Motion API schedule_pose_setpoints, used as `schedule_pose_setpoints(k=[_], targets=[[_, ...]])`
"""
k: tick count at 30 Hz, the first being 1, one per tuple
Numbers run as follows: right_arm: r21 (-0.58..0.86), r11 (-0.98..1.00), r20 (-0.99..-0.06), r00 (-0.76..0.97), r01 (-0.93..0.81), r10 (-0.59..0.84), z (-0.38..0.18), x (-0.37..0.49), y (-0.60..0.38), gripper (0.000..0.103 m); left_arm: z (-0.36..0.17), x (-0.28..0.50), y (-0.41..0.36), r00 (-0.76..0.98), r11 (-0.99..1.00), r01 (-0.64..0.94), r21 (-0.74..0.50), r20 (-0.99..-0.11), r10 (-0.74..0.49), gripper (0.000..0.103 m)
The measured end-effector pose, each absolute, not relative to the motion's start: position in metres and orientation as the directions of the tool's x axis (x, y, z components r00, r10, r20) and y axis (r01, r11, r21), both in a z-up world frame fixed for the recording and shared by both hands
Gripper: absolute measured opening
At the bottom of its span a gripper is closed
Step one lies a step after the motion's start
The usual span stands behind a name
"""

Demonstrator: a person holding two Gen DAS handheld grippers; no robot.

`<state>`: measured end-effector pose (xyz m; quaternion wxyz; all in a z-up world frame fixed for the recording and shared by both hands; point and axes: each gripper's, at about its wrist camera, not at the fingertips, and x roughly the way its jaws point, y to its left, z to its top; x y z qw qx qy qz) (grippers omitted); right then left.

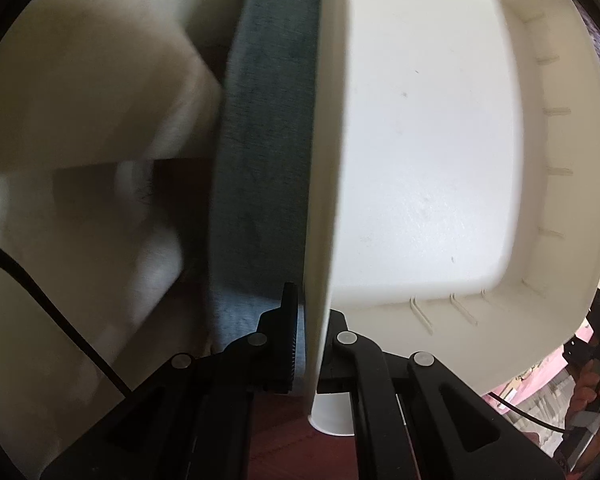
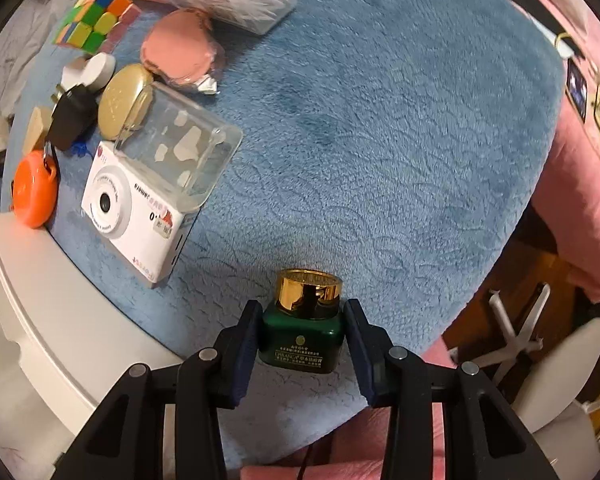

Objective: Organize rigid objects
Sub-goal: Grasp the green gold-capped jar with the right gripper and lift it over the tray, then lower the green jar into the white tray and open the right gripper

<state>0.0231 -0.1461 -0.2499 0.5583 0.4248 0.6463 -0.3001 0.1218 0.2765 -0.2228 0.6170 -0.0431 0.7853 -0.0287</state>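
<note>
Now green jar (image 2: 300, 334) upright between right claw (image 2: 300, 344) pads, touching both.

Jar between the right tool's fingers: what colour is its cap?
Shiny gold cap, right wrist view.

Items counted: one white bin (image 1: 420, 140), one green jar (image 2: 301, 332), one toy camera (image 2: 132, 216), one clear box (image 2: 180, 152), one puzzle cube (image 2: 94, 16), one black plug (image 2: 70, 116), one orange tape measure (image 2: 34, 188).
</note>
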Motion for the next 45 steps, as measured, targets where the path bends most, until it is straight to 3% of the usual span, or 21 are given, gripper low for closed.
schedule_pose_setpoints(k=[8,16,31,45], targets=[[0.128,0.461,-0.976,0.030,0.878,0.214,-0.237,0.019,-0.135,0.042,-0.212,0.124,0.293,-0.230,0.996,-0.019,-0.087,-0.969,-0.089,0.004],[0.304,0.545,-0.953,0.243,0.781,0.183,-0.189,0.028,-0.115,0.042,-0.188,0.110,0.289,-0.206,0.996,-0.023,-0.087,-0.974,-0.090,0.004],[0.420,0.860,-0.813,0.541,0.291,0.214,-0.091,0.089,-0.038,0.042,-0.182,0.118,0.250,-0.181,0.998,-0.044,-0.039,-0.982,-0.046,0.005],[0.315,0.928,-0.846,0.385,-0.198,0.369,-0.104,0.124,0.054,0.042,-0.165,0.103,0.241,-0.148,0.994,-0.104,0.015,-0.989,-0.001,0.008]])
